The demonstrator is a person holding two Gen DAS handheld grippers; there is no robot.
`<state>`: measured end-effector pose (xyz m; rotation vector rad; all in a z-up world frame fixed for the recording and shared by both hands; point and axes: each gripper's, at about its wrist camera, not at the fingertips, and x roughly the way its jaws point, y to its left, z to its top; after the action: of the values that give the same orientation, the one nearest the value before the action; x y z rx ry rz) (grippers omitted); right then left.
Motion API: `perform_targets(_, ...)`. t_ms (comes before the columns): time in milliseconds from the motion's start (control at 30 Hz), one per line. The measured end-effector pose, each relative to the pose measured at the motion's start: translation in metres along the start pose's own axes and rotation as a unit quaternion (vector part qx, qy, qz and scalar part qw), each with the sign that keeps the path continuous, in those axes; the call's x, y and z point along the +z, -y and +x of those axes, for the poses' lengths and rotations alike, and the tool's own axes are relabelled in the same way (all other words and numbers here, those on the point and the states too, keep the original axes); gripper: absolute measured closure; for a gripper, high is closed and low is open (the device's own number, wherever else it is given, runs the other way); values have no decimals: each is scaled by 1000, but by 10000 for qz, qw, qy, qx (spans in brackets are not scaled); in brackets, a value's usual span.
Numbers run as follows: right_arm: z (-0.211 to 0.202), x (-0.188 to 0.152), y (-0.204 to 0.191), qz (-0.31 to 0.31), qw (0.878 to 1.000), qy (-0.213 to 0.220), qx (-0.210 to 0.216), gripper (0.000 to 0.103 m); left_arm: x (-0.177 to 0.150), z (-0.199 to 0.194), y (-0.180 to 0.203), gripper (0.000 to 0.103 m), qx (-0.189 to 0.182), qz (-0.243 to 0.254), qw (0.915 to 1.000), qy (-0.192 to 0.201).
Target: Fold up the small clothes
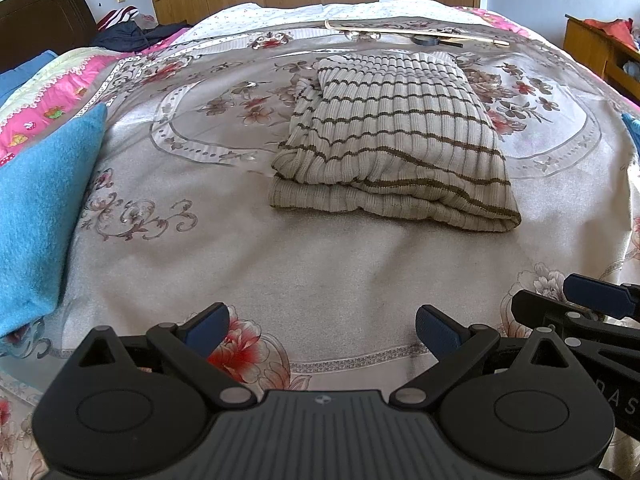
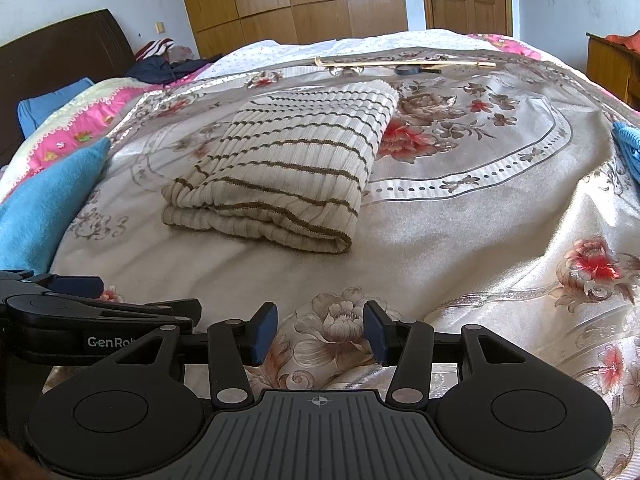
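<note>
A cream ribbed garment with thin brown stripes lies folded into a rectangle on the floral bedspread; the right wrist view has it left of centre. My left gripper hovers over the near edge of the bed, well short of the garment, jaws wide apart and empty. My right gripper sits beside it to the right, also short of the garment, open with nothing between its blue pads. Each gripper shows at the edge of the other's view.
A blue fuzzy cloth lies at the left edge of the bed, another blue piece at the right. A thin wooden stick and a dark round object lie beyond the garment. Pink quilt, dark clothes and wardrobe stand behind.
</note>
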<state>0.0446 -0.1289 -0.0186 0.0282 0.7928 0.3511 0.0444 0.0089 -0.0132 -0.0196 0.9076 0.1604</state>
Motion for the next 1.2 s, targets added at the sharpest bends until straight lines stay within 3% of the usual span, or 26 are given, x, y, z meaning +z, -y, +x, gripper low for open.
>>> perform_targets(1200,1,-1,1,46,10000,-30,6,56,0,0,1,0,19,27,10000,-36)
